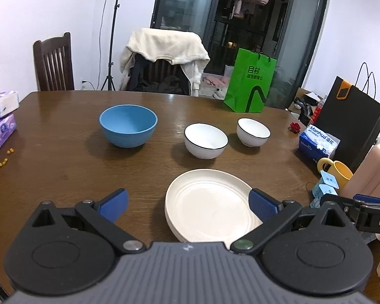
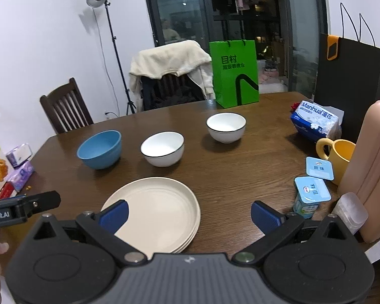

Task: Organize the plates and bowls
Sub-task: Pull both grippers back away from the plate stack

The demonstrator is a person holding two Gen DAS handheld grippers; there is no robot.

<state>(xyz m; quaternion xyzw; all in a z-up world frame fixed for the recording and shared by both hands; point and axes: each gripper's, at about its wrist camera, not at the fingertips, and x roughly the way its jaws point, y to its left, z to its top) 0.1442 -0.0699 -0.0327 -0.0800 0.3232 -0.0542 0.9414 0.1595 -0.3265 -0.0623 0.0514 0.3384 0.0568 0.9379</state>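
stack of plates [image 2: 154, 210] nearest on table [image 2: 240, 177], three bowls [image 2: 162, 148] in a row behind it

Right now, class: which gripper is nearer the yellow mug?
Right. The right gripper hangs open with the yellow mug just off its right side; the left gripper sits farther off, left of the stacked plates.

"manhua" on the blue tissue pack [image 2: 315, 121]; "目村" on the green bag [image 2: 234, 73].
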